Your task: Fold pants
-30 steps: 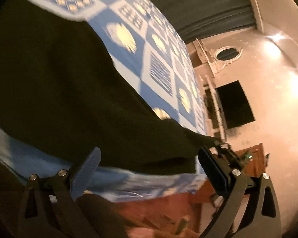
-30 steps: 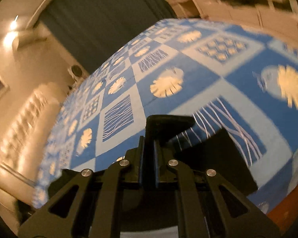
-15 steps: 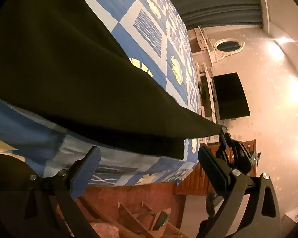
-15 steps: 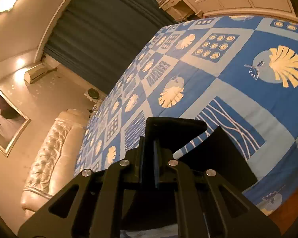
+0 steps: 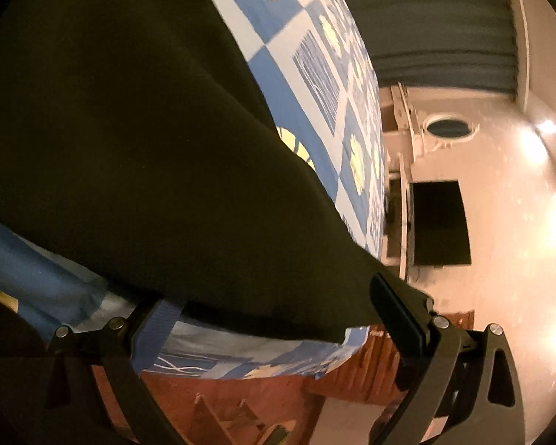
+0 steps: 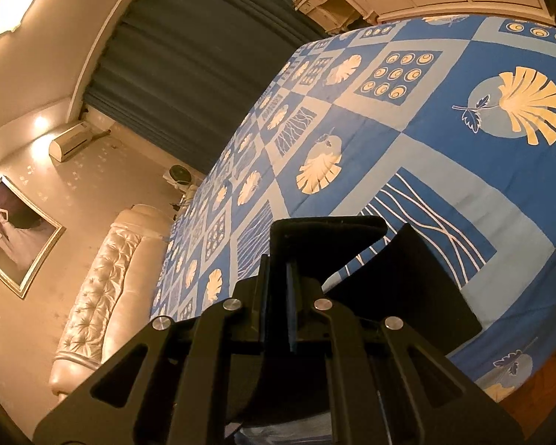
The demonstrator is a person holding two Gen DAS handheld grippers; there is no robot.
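Right gripper [image 6: 278,296] clamps pants [image 6: 400,282]; left gripper [image 5: 278,315] gapes — pants seemingly hide its fingertips.

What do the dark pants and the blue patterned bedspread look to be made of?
Pants: apparently a soft matte woven or knit cloth, draping in smooth folds without shine. Bedspread: seemingly printed cotton-like fabric, flat and matte, with faint creases.

The left wrist view sits low at the bed's edge, very close to the dark pants [image 5: 148,155], facing along the blue patterned bedspread [image 5: 315,85] toward a wall-mounted television [image 5: 439,222]; the right wrist view looks down over its hand-held gripper [image 6: 278,289] across the bedspread [image 6: 444,129] toward curtains [image 6: 189,59]; both share pants, bedspread and curtains.
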